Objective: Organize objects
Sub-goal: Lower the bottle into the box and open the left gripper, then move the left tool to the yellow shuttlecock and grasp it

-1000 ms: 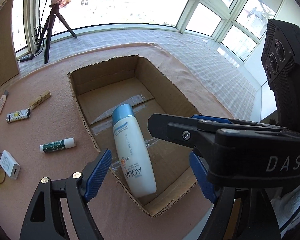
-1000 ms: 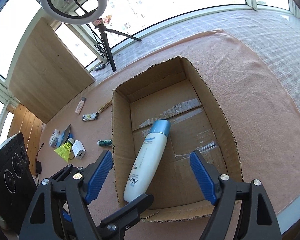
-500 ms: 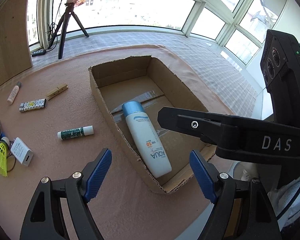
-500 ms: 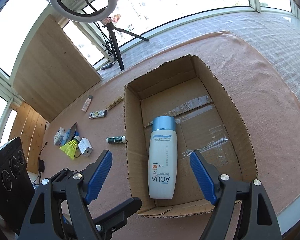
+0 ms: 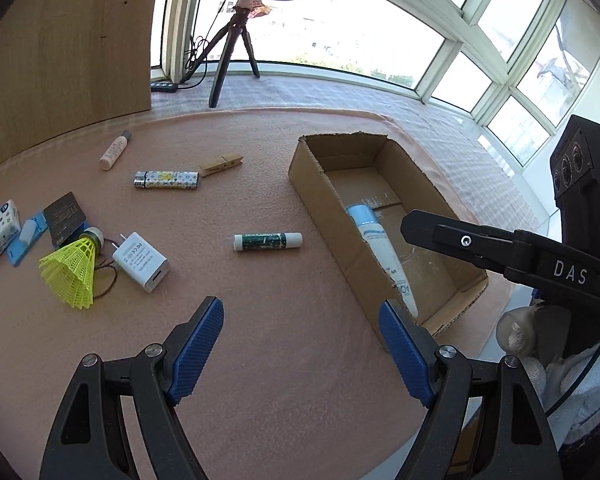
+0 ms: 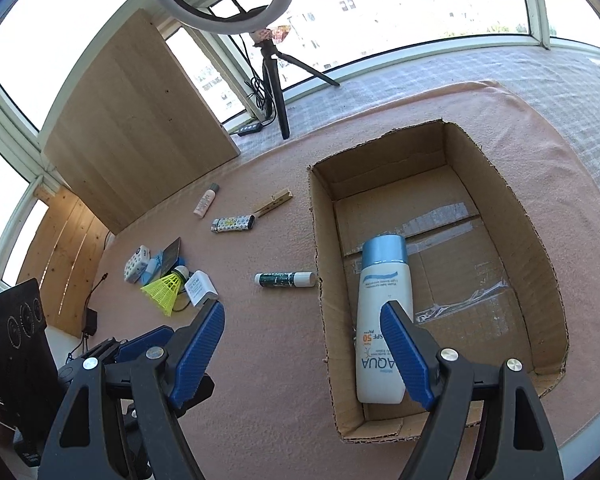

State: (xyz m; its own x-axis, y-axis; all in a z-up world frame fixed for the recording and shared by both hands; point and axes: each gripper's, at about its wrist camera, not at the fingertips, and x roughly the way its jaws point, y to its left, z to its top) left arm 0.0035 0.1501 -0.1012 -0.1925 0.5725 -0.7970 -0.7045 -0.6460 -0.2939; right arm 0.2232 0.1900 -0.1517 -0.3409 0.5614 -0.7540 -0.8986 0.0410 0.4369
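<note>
The cardboard box (image 6: 440,276) sits open-topped on a pink cloth (image 5: 284,344) that covers the table. Inside the box a white sunscreen bottle (image 6: 384,320) with a blue cap lies flat on the box floor, close to the box's left wall, cap toward the far end.

The left gripper (image 5: 302,344) hangs above bare cloth just left of the box's near corner, its blue-padded jaws spread wide with nothing between them. The right gripper (image 6: 302,350) hovers over the box's near left wall, jaws likewise wide apart and empty; one blue pad overlaps the bottle in the picture, but whether it touches cannot be told.

All the loose things lie on the cloth left of the box. Nearest it is a green tube with a white cap (image 5: 268,241), lying on its side. Farther left of the box are a white charger plug (image 5: 141,261) and a yellow shuttlecock (image 5: 73,270), touching each other. Beyond the tube, toward the box's far end, lie a wooden clothespin (image 5: 221,164), a patterned lighter (image 5: 167,179) and a small pink tube (image 5: 115,150). Farthest from the box are a patterned tissue pack (image 5: 1,234) and a dark card (image 5: 66,218). A ring light on a tripod (image 6: 274,80) stands behind the box by the window.
</note>
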